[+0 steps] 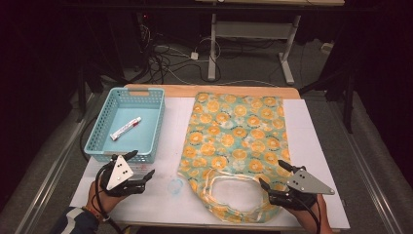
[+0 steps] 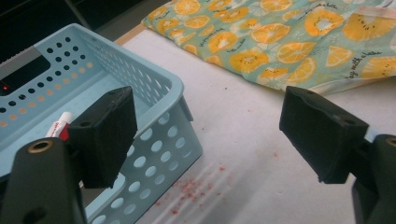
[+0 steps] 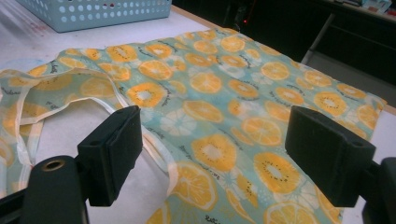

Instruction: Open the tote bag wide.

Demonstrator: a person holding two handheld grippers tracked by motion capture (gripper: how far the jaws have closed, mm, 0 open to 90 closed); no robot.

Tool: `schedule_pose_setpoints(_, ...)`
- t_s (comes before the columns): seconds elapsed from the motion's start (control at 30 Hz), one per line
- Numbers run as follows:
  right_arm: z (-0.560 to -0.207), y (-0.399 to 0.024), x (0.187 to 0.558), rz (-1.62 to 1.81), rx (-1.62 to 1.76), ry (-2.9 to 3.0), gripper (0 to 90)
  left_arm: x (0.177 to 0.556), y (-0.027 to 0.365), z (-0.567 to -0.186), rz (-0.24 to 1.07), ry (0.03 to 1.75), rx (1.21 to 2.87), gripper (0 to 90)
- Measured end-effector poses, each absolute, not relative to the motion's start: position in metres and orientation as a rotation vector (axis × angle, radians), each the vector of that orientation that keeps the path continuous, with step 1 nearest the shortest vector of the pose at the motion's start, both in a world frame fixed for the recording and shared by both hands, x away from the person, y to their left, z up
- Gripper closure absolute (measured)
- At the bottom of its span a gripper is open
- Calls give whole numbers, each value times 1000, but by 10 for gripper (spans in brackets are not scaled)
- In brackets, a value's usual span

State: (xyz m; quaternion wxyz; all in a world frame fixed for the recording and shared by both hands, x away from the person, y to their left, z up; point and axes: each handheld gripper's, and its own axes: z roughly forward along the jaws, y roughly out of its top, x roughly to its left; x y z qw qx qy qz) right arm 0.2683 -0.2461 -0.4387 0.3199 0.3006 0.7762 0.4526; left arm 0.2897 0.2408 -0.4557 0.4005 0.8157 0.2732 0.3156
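Nearest to me, my left gripper hangs above the bare white table beside the near corner of the blue basket, jaws spread wide with nothing between them. My right gripper sits over the near right edge of the fruit-print bag, jaws equally wide apart and gripping nothing; in the right gripper view the cloth lies just past the pads, untouched. The bag lies flat in the middle of the table, its handles looping toward me around a bare oval of table. I judge it thin, light and limp: it will sag and fold when lifted, so I would pinch a hemmed edge or a handle strap, where the doubled cloth gives the pads something to bite. Farther left, a small white tube lies inside the basket. Its label is too small to read. I cannot tell how many layers lie under the handles, and beyond the table's far edge the floor and cables fade into darkness.
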Motion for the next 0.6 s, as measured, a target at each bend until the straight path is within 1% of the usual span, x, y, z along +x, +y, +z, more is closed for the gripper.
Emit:
schedule_pose_setpoints(0.23, -435, -242, 265, 1190, 752, 2077, 213, 287, 236, -454, 810, 665, 2070, 187)
schedule_pose_setpoints(0.33, -434, -240, 265, 1181, 753, 2089, 242, 288, 236, -456, 810, 656, 2082, 186)
schedule_pose_setpoints(0.4, -433, -240, 265, 1154, 755, 2082, 291, 288, 235, -456, 810, 655, 2084, 186)
schedule_pose_setpoints(0.47, -433, -240, 266, 1148, 755, 2083, 295, 287, 235, -456, 816, 651, 2087, 187)
schedule_pose_setpoints(0.5, -433, -242, 267, 1146, 772, 2083, 328, 286, 235, -456, 815, 651, 2089, 187)
schedule_pose_setpoints(0.6, -432, -241, 268, 1137, 761, 2095, 362, 285, 236, -456, 819, 648, 2089, 187)
